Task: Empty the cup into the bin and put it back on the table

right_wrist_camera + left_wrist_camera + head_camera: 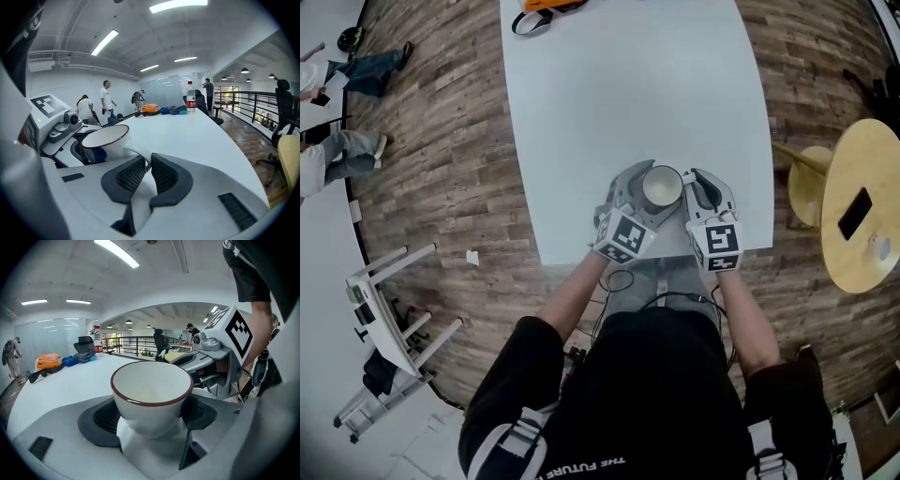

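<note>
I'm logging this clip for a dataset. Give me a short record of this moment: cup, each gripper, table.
cup: white, dark red rim, upright, nothing visible inside
left gripper: jaws shut on the cup's body
right gripper: jaws shut on the cup's handle
table: white; cup at its near edge, contact with the top unclear
far end of table: bottle, orange item

A round wooden table (862,159) stands on the plank floor (450,141). A dark phone (855,214) lies on it, and a wooden stool (811,183) stands just beside it, on its left. Well apart to its left are a white piece of furniture (389,309) and two people's legs (352,70).
</note>
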Tool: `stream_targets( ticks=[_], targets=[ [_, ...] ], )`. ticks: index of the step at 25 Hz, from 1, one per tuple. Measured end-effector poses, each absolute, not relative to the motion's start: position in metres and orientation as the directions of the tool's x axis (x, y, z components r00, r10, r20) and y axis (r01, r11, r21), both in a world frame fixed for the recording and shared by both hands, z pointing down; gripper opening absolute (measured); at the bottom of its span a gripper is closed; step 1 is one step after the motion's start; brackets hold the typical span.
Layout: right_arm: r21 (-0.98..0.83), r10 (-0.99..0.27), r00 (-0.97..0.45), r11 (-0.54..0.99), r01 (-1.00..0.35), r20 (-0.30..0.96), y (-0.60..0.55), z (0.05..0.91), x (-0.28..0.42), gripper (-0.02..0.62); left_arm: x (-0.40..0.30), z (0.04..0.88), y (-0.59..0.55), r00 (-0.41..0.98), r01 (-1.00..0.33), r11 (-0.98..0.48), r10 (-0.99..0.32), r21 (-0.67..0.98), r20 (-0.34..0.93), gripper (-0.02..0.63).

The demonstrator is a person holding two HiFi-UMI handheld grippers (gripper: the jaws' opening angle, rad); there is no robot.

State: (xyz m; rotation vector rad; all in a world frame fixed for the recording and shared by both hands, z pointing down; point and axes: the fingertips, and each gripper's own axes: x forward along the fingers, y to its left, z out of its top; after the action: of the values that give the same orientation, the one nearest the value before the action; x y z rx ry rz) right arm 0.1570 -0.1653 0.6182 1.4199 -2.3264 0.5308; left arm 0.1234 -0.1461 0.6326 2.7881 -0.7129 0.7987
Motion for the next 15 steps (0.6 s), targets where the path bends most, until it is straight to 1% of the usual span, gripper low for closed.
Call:
stream_targets(
  ticks=[9,15],
  targets=[
    [-0.139,-0.755,-0.449,0.439,-0.887,0.478,-0.163,0.618,0.154,0.049,0.122,0.63,-0.144,0.776,-0.468,-0.883,-0.399,0.023,0.488,0.397],
    [-0.115,-0.749,-0.441,0.447,-0.887,0.494,-0.149,0.614,0.162,0.055,0.112,0.621,-0.136,0.76,-0.493,-0.87,-0.425,0.01,0.491,0.397]
  ],
)
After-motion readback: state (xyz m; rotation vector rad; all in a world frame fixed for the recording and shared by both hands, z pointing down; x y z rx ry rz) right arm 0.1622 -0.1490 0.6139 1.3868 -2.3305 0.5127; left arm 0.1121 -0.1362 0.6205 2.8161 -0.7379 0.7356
